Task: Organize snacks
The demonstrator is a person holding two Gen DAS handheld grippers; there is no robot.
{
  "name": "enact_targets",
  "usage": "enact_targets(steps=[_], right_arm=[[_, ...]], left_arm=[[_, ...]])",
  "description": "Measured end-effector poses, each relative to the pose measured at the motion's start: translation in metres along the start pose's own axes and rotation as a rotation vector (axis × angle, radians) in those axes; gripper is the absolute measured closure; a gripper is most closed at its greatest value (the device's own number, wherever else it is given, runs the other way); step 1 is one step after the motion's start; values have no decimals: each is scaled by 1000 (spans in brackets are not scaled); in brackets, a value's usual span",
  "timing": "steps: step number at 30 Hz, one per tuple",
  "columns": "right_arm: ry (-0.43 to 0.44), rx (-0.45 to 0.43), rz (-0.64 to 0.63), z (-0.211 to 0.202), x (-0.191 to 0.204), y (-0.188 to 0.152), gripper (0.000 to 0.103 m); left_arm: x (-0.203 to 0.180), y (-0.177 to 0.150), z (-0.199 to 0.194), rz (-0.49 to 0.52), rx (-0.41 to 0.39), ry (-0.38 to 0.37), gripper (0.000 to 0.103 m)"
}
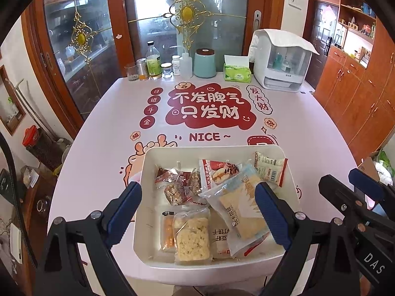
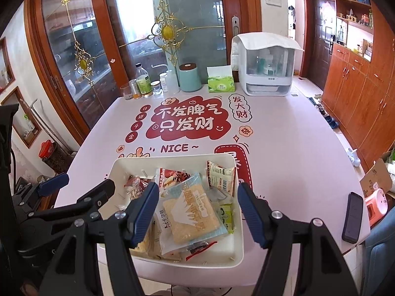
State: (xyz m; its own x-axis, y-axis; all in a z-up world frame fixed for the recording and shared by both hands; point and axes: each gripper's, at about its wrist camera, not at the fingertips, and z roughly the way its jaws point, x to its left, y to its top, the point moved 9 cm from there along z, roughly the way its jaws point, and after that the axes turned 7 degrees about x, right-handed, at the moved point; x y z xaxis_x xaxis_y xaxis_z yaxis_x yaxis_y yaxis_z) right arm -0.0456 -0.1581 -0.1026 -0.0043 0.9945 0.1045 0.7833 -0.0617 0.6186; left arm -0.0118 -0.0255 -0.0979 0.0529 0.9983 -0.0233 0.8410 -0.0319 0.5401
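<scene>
A white tray (image 1: 148, 172) (image 2: 238, 222) sits at the near edge of the pink table, filled with wrapped snacks. On top lies a pale blue packet with a square cake (image 1: 243, 207) (image 2: 191, 214). Around it are a rice-crisp bar (image 1: 192, 238), red nut bars (image 1: 176, 185) (image 2: 134, 186), a red-and-white bun packet (image 1: 217, 172) (image 2: 172, 175) and a cream packet with a barcode (image 1: 270, 167) (image 2: 221, 176). My left gripper (image 1: 198, 212) hovers open above the tray, nothing between its fingers. My right gripper (image 2: 197, 214) also stands open over the tray; its fingers (image 1: 363, 190) show at the right of the left wrist view.
Along the table's far edge stand bottles and jars (image 1: 154, 61), a teal canister (image 1: 205, 63) (image 2: 190, 77), a green tissue box (image 1: 237, 70) (image 2: 220, 81) and a white covered dish rack (image 1: 281, 61) (image 2: 266, 66). A dark phone (image 2: 352, 218) lies near the right edge. Wooden cabinets (image 2: 358, 79) line the right wall.
</scene>
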Motion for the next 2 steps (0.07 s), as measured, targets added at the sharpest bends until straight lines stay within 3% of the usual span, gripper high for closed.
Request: enact_targets(steps=[2], right_arm=[[2, 6, -2, 3, -1, 0, 36]], left_arm=[[0, -2, 5, -6, 12, -2, 11]])
